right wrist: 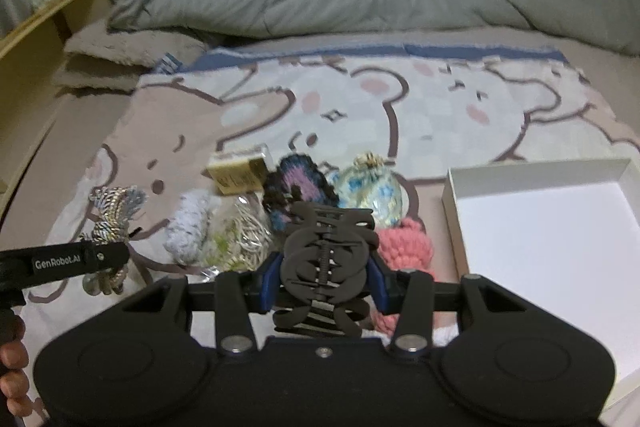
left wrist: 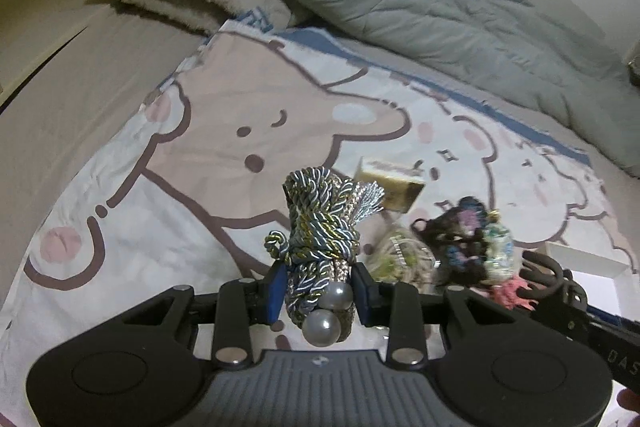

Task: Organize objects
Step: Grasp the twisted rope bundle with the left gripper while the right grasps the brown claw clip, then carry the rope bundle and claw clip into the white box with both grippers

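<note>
Left gripper clamps one twisted-cord bundle, two pearls. Right gripper clamps one brown claw clip. One white box at 3 o'clock.

Each camera sits just behind its gripper, looking down and forward, close over the bed. Both see the bear blanket.

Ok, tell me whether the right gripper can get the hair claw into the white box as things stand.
Probably yes. The right gripper is shut on the brown hair claw, and the white box lies open and bare just to its right, with only the pink knitted piece beside the path.
</note>
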